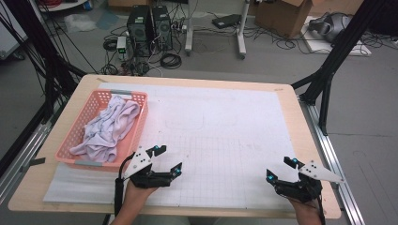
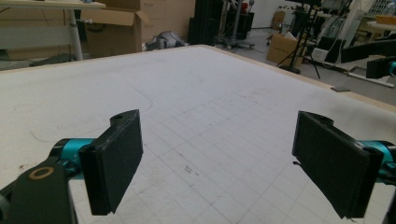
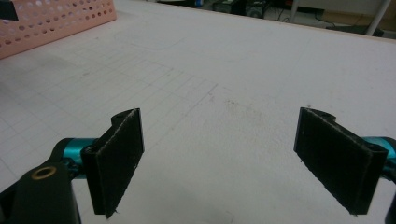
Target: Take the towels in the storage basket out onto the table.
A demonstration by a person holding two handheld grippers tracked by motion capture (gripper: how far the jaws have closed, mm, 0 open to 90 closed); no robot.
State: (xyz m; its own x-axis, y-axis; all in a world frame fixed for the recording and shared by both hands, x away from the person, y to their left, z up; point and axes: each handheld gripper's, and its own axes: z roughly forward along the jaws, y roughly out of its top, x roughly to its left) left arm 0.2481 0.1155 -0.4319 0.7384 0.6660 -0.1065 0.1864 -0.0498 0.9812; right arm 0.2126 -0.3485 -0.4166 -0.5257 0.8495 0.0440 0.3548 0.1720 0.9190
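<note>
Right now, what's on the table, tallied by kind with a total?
Pink baskets: 1
Pale lilac cloth bundles: 1, lying in the basket
White gridded mats: 1
Handheld tools: 2, the left tool and the right tool, both open and holding nothing
Total: 5

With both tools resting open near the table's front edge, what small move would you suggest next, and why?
Probably the left tool should swing toward the pink basket and reach for the crumpled pale cloth inside it. Its jaws stand wide with nothing between them, and the basket sits just beyond it. The right tool is also open and empty, farther away across the white gridded mat.
</note>
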